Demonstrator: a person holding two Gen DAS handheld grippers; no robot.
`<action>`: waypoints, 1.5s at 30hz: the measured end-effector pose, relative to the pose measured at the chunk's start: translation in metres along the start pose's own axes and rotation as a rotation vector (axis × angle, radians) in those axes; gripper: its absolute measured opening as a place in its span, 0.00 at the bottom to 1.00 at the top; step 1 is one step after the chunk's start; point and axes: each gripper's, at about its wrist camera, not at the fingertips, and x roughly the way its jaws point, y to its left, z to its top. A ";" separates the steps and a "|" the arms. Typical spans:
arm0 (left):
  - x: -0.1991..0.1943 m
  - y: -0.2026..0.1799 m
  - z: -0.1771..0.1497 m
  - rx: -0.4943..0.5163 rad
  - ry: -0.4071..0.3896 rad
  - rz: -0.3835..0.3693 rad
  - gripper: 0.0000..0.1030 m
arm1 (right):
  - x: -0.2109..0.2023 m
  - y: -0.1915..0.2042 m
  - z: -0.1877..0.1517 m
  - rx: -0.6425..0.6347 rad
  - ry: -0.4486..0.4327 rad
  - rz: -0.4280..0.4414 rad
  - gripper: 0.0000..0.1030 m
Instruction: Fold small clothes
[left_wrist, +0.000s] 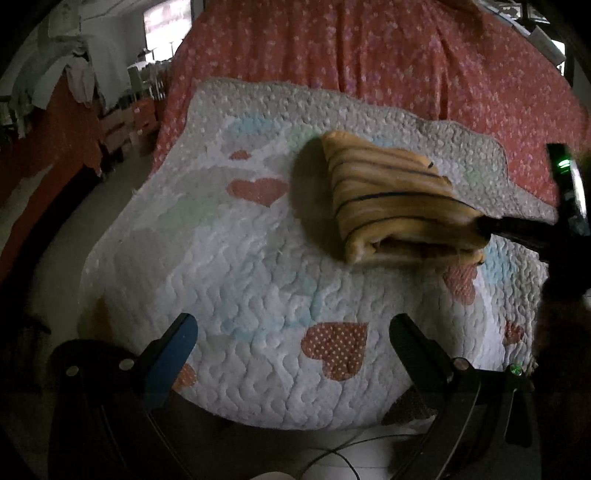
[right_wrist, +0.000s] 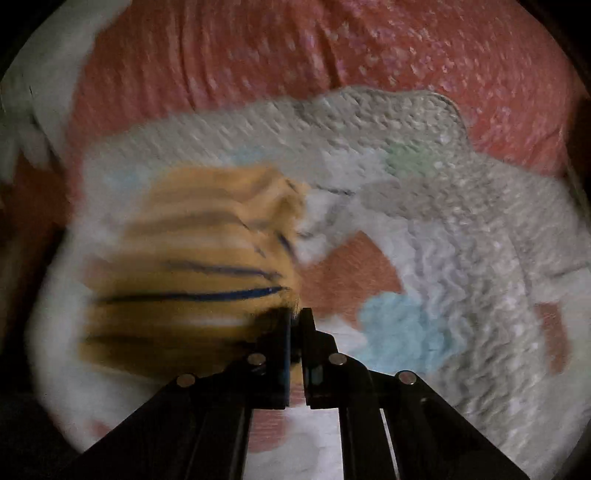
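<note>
Pinching folded striped garment (left_wrist: 391, 199) at its right edge, right gripper (right_wrist: 295, 321) closed; left gripper (left_wrist: 293, 332) spread, well short.

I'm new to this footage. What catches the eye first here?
A folded orange striped garment lies on a white heart-print quilt, with the right tool shut on its edge. The left tool hangs open above the quilt's near side, and a red sheet lies beyond.

Right tongs (right_wrist: 295, 319) pinch striped garment (right_wrist: 192, 258); blurred
</note>
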 end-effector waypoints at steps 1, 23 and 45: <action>0.000 -0.001 -0.001 0.003 0.002 0.000 1.00 | 0.009 0.000 -0.004 -0.008 0.026 -0.021 0.05; 0.014 -0.019 -0.011 0.015 0.068 -0.151 1.00 | -0.049 -0.010 -0.100 0.083 0.123 0.037 0.40; 0.035 -0.032 -0.032 0.052 0.162 -0.154 1.00 | -0.039 0.031 -0.120 -0.097 0.120 -0.051 0.64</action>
